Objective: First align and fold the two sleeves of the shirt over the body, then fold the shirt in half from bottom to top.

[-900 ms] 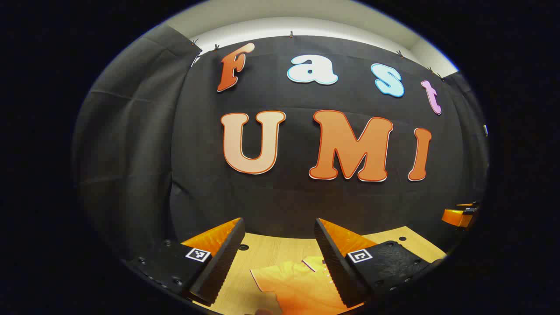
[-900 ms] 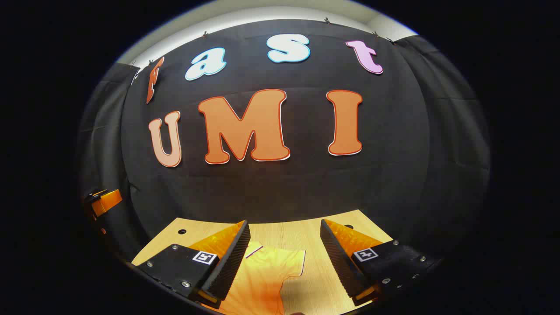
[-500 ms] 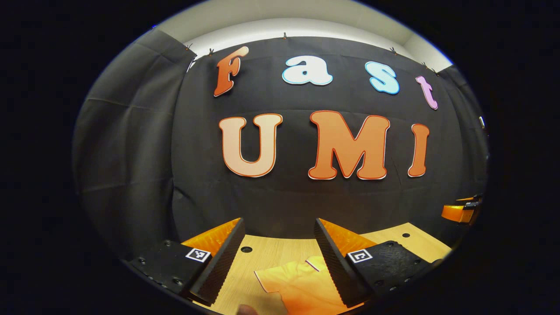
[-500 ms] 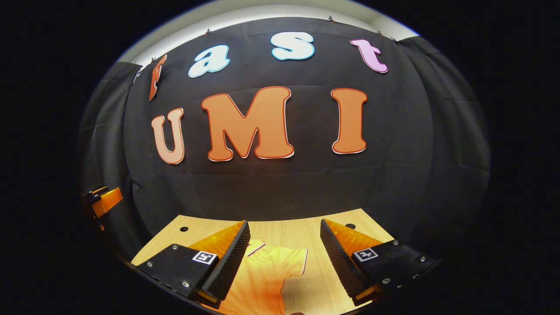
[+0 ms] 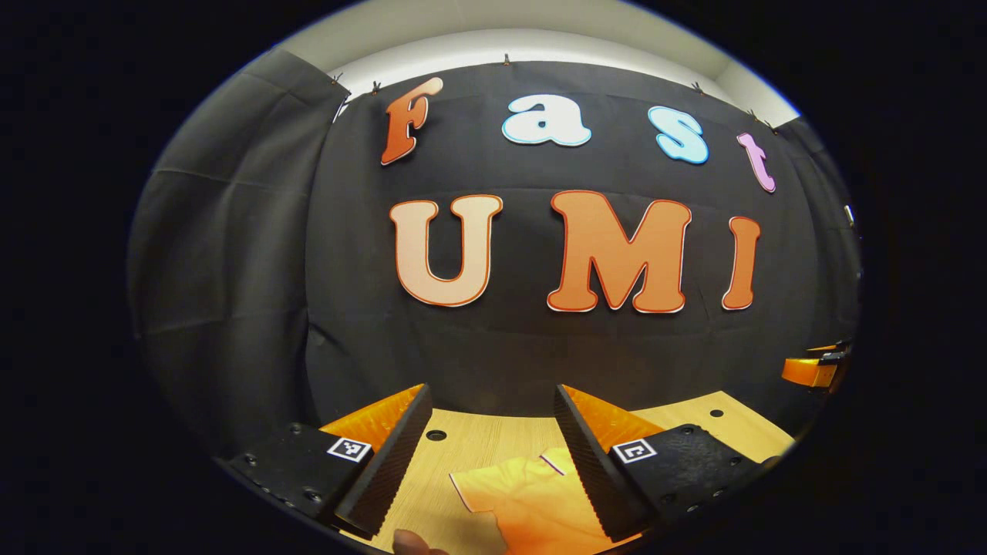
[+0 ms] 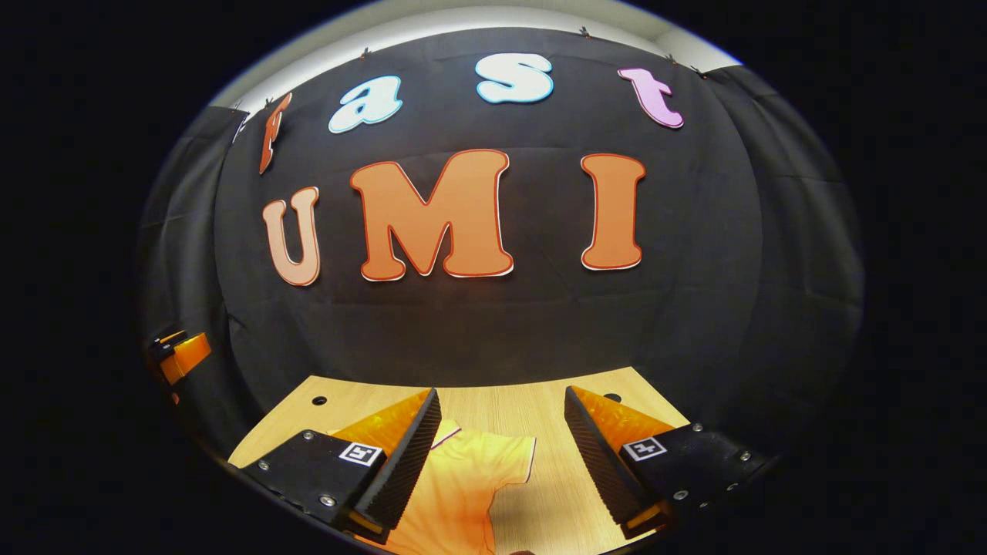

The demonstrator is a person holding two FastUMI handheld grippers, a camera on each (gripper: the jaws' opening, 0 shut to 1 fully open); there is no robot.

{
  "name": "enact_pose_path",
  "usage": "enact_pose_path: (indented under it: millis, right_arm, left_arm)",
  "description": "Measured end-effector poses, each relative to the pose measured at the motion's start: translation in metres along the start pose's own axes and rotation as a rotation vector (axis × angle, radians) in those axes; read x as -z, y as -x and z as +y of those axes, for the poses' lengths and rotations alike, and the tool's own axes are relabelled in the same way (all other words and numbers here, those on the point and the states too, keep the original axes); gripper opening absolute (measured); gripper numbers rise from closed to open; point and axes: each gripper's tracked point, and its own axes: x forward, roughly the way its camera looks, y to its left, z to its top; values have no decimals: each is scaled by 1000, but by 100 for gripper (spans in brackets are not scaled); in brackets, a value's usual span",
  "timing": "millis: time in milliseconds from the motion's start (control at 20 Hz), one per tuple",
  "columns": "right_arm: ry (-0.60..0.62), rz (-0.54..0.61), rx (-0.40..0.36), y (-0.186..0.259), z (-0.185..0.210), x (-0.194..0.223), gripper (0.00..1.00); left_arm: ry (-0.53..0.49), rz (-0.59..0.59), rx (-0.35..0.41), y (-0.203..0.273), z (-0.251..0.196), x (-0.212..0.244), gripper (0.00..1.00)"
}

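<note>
Shirt lies flat on the wooden table, at 6 o'clock in both views. Left gripper hangs above it, fingers spread wide, holding nothing. Right gripper is likewise wide apart and empty, a sleeve between its fingers.

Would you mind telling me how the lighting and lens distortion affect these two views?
Left gripper view: fisheye bends the light wooden table; the orange short-sleeved shirt looks glowing and overexposed, though sharp. Right gripper view: the same curvature, the shirt is again bright, and its edges darken.
</note>
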Motion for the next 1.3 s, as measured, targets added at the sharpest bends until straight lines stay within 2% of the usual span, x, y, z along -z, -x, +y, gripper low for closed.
enact_pose_path:
  millis: [400, 500, 600, 1000, 1300]
  right_arm:
    - [4, 37, 14, -11, -7, -9, 98]
    - [11, 48, 50, -19, -15, -14, 98]
    - [19, 54, 47, -27, -14, -20, 98]
    - [-14, 314, -5, -78, -7, 8, 98]
    - [-39, 582, 16, -127, -24, 72, 98]
  left_arm:
    - [-4, 11, -2, 2, 6, 4, 98]
    - [-7, 16, -9, 1, 10, 5, 98]
    - [-8, 19, -19, -1, 14, 7, 98]
    - [-10, 23, -38, -10, 26, 10, 98]
    - [-18, 57, -68, -23, 42, 21, 98]
